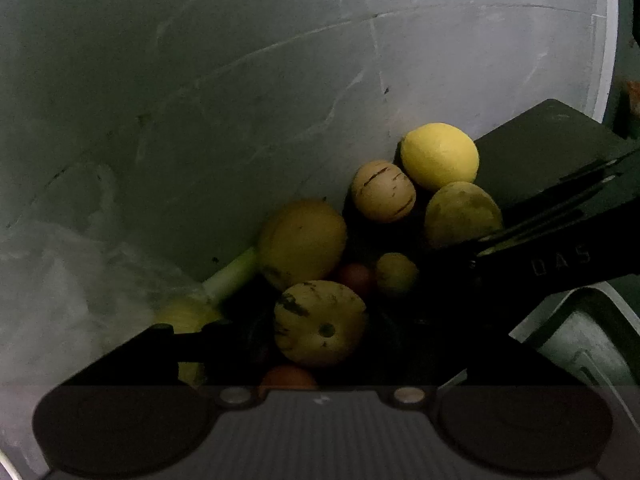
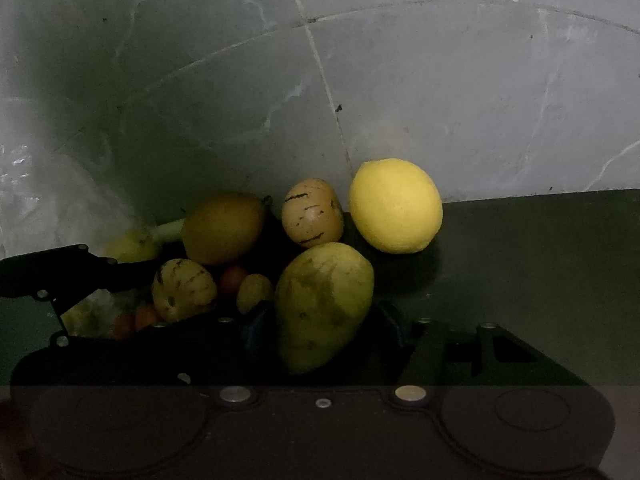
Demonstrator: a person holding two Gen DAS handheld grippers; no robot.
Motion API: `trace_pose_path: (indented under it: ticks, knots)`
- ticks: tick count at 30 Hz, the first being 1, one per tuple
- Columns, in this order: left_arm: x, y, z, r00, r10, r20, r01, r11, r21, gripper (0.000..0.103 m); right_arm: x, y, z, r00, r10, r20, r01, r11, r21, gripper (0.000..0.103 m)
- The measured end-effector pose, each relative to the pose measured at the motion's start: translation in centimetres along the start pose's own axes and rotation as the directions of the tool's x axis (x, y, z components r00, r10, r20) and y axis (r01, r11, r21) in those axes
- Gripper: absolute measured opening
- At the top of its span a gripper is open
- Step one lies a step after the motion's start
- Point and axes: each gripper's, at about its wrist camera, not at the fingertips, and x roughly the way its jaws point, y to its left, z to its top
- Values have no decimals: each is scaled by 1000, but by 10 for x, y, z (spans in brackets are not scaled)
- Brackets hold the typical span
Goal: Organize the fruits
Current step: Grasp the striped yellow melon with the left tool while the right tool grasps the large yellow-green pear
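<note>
Blotchy green-yellow mango [image 2: 324, 304], dark-specked

Fruit pile [image 2: 256, 264] is crowding the lower-left of the right wrist frame — the tiled wall [image 2: 400, 80] is blocking behind it. Dark counter [image 2: 540, 248] at right is lying open beyond the lemon [image 2: 395, 206].

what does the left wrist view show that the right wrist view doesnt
Only the left wrist view: a grey metal container at the lower right, and the right gripper reaching in from the side.

Only the right wrist view: the mottled mango sitting between that gripper's fingers, and the left gripper from the side.

Both: the lemon, striped melons, small orange fruits, and the marble wall.
</note>
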Motion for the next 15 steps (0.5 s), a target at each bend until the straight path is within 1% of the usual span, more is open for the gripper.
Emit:
trace_pose_path:
  ticks: [7,11,15]
  knots:
    - [11,2,7,1000,6,-8,-6,1000,-15,56,5,-3,2,1000,18,2,-18,1000,26,59]
    - [13,2,5,1000,15,-6,-15,999,-30,55,5,-6,2,1000,24,7,-24,999,36,56]
    - [16,-1,5,1000,1,-3,-1,999,-42,55,5,-6,0,1000,28,15,-28,999,42,56]
